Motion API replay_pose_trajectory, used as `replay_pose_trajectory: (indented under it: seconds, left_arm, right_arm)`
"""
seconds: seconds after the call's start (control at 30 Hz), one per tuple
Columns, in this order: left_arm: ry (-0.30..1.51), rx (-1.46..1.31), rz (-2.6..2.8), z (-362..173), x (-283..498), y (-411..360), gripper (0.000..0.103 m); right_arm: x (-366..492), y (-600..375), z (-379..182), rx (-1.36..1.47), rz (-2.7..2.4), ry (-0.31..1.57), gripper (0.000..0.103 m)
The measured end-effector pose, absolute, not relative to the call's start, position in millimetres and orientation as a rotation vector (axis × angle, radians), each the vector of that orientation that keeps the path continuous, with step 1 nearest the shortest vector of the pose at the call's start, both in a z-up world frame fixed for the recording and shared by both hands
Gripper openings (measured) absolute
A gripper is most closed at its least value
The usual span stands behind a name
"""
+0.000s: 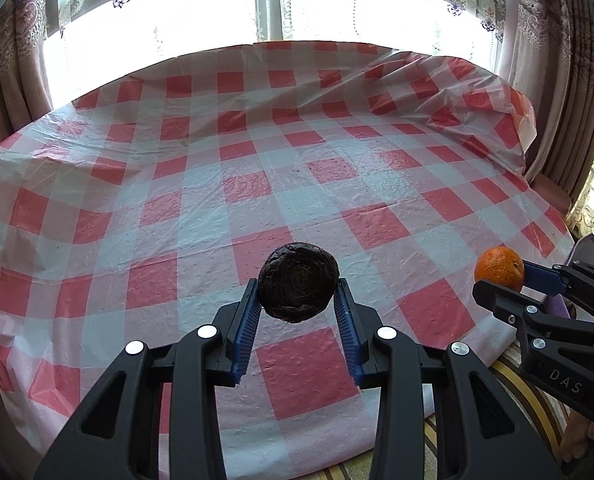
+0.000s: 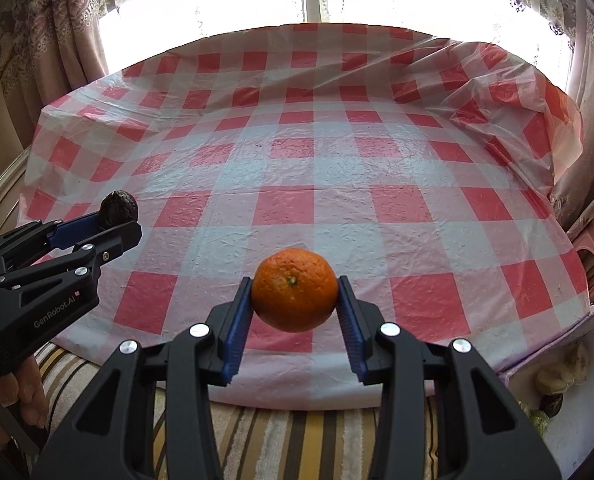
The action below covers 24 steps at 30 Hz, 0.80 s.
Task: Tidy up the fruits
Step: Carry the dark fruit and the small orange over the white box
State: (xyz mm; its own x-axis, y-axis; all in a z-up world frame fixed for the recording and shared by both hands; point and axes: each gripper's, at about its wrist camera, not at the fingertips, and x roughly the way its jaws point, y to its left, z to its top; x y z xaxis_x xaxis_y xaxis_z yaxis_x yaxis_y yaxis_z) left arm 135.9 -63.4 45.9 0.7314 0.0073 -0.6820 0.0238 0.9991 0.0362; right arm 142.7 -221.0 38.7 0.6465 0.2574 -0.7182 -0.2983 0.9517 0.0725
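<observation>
My left gripper (image 1: 298, 290) is shut on a dark wrinkled round fruit (image 1: 298, 286), its blue pads pressing both sides, held above the near part of the red-and-white checked tablecloth (image 1: 257, 168). My right gripper (image 2: 295, 292) is shut on an orange (image 2: 295, 289), stem end facing the camera, also lifted over the cloth's near edge. In the left wrist view the right gripper (image 1: 501, 280) shows at the right with the orange (image 1: 499, 268). In the right wrist view the left gripper (image 2: 117, 222) shows at the left with the dark fruit (image 2: 119, 209).
The checked tablecloth (image 2: 317, 168) covers a table in front of bright windows with patterned curtains (image 2: 57, 20). A striped cushion (image 2: 277, 440) lies below the near edge. At lower right a white container (image 2: 577, 420) holds a few more fruits. A hand (image 2: 29, 396) grips the left tool.
</observation>
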Motion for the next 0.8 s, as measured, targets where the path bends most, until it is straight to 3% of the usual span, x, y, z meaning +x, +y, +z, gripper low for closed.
replay_pose_trajectory:
  seconds: [0.8]
  left_arm:
    - [0.758,0.122,-0.16,50.8,119.9,-135.3,0.036]
  right_arm:
    - [110.8,-311.5,44.8,-0.016,0.168,0.801,0.042]
